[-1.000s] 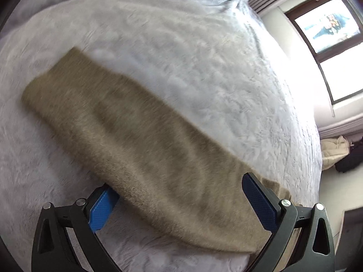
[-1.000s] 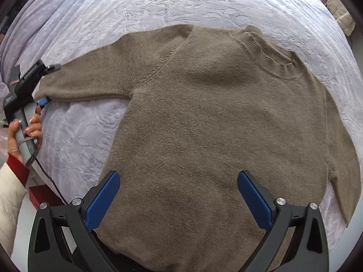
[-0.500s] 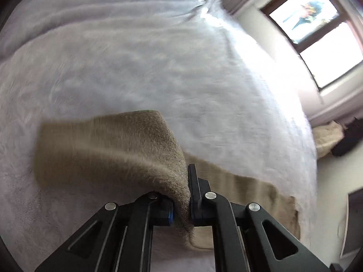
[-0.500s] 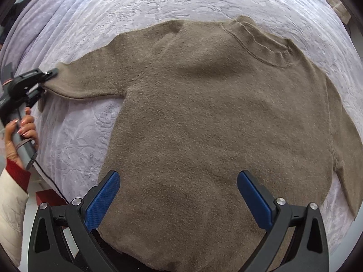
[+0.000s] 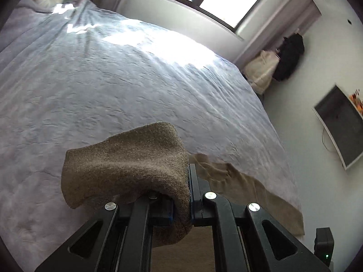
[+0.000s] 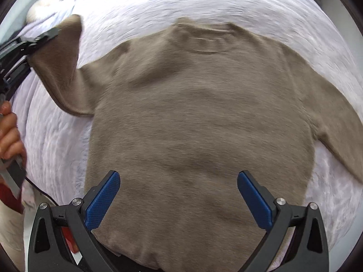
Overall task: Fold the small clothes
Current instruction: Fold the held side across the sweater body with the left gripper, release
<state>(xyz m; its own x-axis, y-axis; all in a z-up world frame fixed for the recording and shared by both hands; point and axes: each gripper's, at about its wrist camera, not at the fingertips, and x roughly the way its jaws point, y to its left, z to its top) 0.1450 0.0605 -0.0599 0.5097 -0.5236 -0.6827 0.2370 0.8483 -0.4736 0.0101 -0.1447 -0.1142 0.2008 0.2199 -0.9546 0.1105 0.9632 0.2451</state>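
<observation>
Sweater [image 6: 199, 122] lies face-up, spread flat on the bed [image 5: 113, 79]. Left tongs [image 5: 189, 195] are clamped on its sleeve cuff [image 5: 127, 158], raised clear of the quilt, presumably to fold it inward. Right tongs [image 6: 179, 195] hover spread apart over the hem, gripping nothing.

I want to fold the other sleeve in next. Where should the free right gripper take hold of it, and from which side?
Probably the cuff end of the flat sleeve, approached from the outer edge of the sweater. It lies stretched out on the bedspread with nothing on it, so a finger can slide under its edge. The right gripper is open above the hem; the left gripper holds the other sleeve.
</observation>
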